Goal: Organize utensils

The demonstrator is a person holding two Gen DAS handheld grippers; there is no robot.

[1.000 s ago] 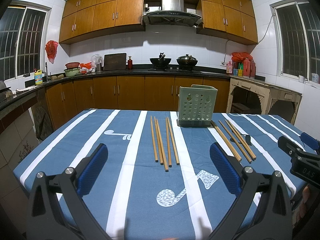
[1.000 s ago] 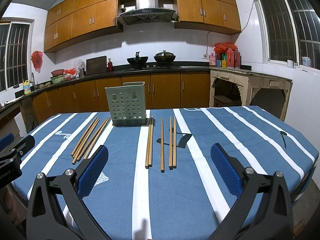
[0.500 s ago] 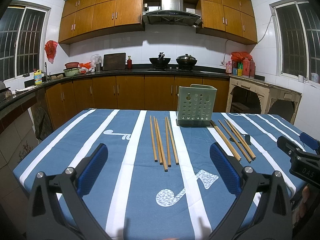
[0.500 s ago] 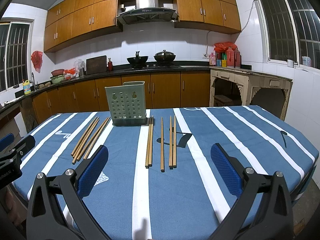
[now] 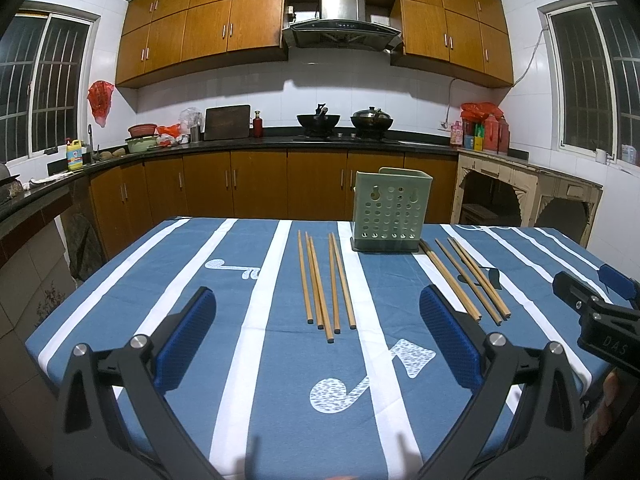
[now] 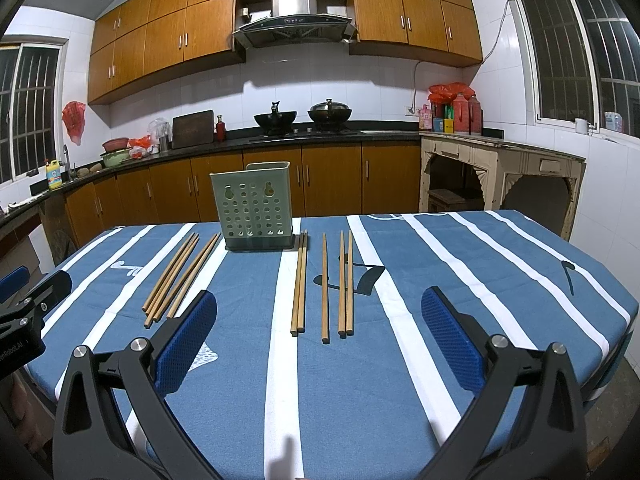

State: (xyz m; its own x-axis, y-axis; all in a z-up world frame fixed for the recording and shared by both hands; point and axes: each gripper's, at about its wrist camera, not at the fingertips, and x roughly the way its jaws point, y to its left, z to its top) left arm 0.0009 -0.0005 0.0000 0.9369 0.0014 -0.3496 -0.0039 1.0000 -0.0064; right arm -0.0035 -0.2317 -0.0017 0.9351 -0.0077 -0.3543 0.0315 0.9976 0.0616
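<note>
Left wrist view: left hand-held gripper (image 5: 316, 332) spread wide, empty, above the bench (image 5: 208, 320). Right hand-held gripper (image 6: 318, 332) likewise. Chopsticks (image 5: 326, 280) lie flat either side of the upright holder (image 5: 390, 210).

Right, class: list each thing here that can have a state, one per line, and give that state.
Left claw: open, empty, above the tablecloth.
Right claw: open, empty.
Utensil holder: upright, nothing seen sticking out of it.
Left chopstick group: lying flat on the tablecloth, loose.
Right chopstick group: lying flat, loose.
Pot on stove: lidded.
Upper cabinets: doors shut.
</note>
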